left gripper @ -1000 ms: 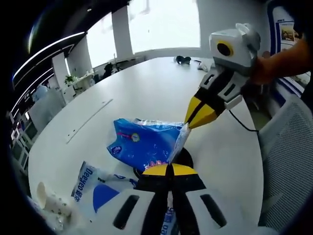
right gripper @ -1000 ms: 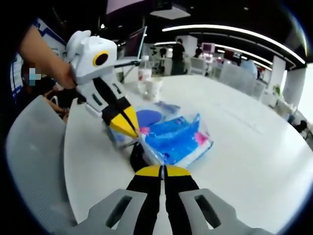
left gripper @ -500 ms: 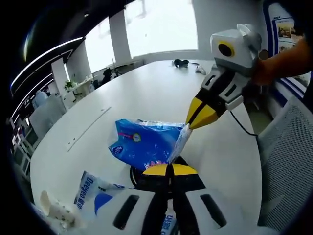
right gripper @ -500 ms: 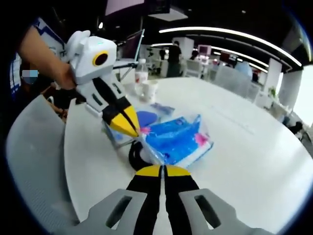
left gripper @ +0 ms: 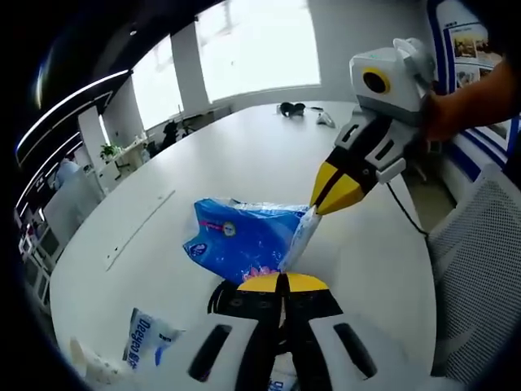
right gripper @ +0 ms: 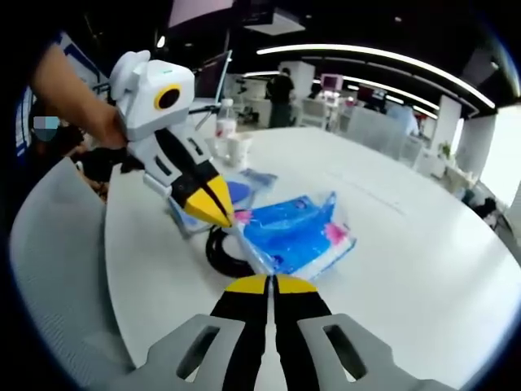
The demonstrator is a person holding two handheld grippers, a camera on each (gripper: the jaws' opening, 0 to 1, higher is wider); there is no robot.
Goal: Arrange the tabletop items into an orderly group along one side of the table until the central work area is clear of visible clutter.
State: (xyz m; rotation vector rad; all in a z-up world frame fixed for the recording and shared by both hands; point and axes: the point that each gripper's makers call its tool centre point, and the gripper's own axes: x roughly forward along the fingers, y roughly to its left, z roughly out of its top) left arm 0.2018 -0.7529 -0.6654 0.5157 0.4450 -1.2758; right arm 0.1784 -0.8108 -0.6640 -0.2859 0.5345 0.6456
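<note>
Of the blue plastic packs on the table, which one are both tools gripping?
The bright blue pack with pink print, raised between the left tool and right tool. The paler blue-and-white pack lies untouched on the table.

My jaws are matt black plastic with yellow tips. The blue tissue pack (left gripper: 244, 240) wears thin, glossy, crinkled film that catches the light. The black cable coil (right gripper: 221, 248) at my nine o'clock in the right gripper view looks smooth, rubbery. The white table (left gripper: 252, 155) is smooth, faintly sheened. The chair (left gripper: 480, 269) at three o'clock in the left gripper view has grey woven mesh.
</note>
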